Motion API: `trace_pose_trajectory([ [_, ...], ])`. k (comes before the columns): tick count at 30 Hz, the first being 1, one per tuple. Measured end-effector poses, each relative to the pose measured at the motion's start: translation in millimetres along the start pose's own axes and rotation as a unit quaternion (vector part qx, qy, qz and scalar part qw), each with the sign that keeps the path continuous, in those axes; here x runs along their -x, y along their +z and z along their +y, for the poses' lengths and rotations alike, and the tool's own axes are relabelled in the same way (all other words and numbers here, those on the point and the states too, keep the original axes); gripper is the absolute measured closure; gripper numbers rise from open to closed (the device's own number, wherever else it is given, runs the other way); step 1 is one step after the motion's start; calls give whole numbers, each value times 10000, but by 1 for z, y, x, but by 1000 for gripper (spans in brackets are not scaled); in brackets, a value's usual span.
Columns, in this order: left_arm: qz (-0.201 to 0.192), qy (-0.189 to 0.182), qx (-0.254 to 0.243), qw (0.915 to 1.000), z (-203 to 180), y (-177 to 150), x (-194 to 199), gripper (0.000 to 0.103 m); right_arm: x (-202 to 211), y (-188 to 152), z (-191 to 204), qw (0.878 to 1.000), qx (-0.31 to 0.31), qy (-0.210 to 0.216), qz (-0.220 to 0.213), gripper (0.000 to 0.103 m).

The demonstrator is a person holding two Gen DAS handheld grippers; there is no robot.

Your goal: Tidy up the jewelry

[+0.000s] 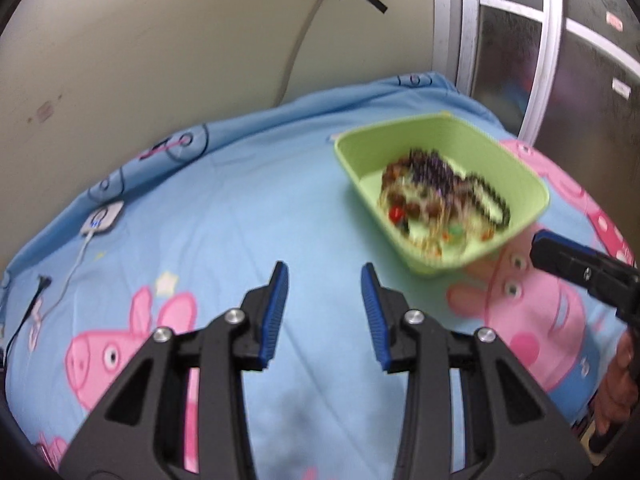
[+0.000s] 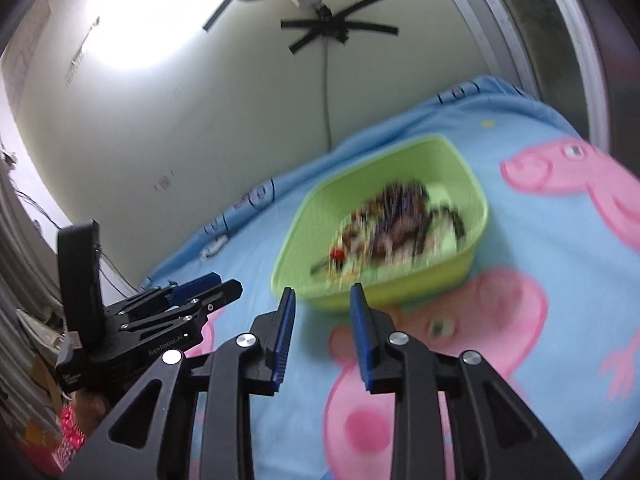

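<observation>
A light green plastic bin (image 1: 520,184) sits on a blue cartoon bedsheet and holds a tangled pile of beaded jewelry (image 1: 436,196), blurred. In the right wrist view the bin (image 2: 476,208) lies just beyond my fingertips, with the jewelry (image 2: 396,228) inside. My left gripper (image 1: 324,276) is open and empty, over bare sheet to the left of the bin. My right gripper (image 2: 322,296) is open and empty, close to the bin's near wall. The right gripper also shows at the right edge of the left wrist view (image 1: 584,276), and the left gripper at the left of the right wrist view (image 2: 208,284).
The blue sheet (image 1: 248,208) with pink pig prints covers the bed. A small white device with a cable (image 1: 102,220) lies at the far left. A cream wall and a window frame (image 1: 548,60) stand behind. Clutter (image 2: 44,360) sits beside the bed at left.
</observation>
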State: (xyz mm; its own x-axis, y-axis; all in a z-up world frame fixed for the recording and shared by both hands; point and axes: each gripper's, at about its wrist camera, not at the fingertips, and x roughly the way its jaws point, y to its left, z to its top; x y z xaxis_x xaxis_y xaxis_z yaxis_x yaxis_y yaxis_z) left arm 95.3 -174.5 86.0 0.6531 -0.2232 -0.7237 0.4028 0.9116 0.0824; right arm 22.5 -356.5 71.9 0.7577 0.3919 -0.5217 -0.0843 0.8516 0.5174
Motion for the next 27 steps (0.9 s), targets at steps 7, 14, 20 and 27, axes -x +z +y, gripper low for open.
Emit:
trace_pose_trajectory([
  [7, -156, 203, 122, 9996, 15, -35, 21, 48, -1, -50, 35, 9991, -194, -335, 185, 91],
  [14, -445, 501, 174, 9976, 40, -66, 43, 30, 8, -74, 74, 9972, -194, -720, -43, 79],
  [20, -861, 788, 71, 9931, 43, -79, 56, 8, 2, -87, 88, 9926, -360, -1158, 99, 68],
  [27, -977, 802, 74, 9919, 40, -87, 59, 7, -2, -96, 96, 9884, -386, -1460, 135, 61],
])
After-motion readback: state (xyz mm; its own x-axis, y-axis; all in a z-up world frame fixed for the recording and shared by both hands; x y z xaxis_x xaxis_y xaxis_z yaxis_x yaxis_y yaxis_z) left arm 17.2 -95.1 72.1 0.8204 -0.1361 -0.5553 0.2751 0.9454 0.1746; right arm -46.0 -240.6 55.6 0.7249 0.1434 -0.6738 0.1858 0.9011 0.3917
